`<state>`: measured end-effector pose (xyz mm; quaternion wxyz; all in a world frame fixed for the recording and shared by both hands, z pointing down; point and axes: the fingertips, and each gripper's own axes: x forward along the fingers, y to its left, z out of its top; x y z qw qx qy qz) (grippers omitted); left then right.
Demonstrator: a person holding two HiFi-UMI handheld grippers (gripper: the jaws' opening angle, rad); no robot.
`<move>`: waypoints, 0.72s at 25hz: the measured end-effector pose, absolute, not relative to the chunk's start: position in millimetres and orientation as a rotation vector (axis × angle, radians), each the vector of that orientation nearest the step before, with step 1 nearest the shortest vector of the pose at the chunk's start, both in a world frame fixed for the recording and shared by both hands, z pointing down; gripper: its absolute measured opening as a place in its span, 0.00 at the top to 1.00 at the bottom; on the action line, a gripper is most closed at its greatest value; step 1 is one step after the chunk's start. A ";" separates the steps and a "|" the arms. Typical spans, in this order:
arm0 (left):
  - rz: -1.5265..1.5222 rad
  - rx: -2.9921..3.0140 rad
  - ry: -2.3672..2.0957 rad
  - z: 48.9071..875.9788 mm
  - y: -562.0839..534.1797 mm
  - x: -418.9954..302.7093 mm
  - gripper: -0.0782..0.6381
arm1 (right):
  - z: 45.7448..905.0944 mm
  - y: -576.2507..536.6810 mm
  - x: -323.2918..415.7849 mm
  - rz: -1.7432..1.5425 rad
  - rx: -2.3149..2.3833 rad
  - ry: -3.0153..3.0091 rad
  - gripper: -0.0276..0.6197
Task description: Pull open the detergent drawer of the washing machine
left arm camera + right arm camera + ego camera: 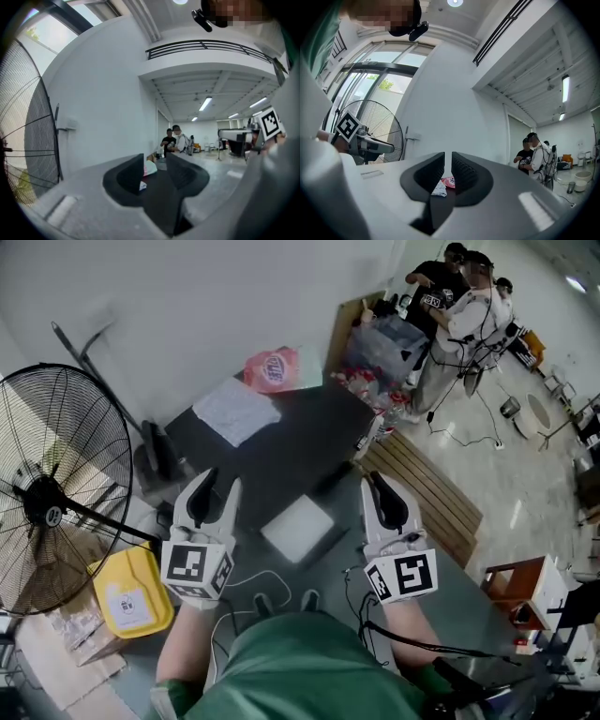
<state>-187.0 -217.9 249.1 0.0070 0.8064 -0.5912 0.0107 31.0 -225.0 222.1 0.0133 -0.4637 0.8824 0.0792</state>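
I am holding both tools level over the dark counter [281, 460], probably readying an approach. The left hand-held gripper [221, 482] is sitting with its jaws apart and empty, and the right hand-held gripper [377, 482] is sitting nearly together on nothing. The detergent drawer is showing in no view, so I judge the pull not yet begun.

A workshop hall — industrial fan [47, 502], strip lights [205, 104] (mezzanine railing [206, 45] above), bare floor [487, 418].
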 end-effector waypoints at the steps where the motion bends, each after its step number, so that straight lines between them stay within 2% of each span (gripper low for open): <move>1: 0.035 2.522 -1.849 249.7 -219.3 -187.8 0.68 | 222.9 -226.5 30.6 0.239 -1.443 2.749 0.89; 18: 0.038 2.478 -1.860 260.6 -229.4 -204.2 0.70 | 230.8 -237.1 21.7 0.221 -1.418 2.767 0.89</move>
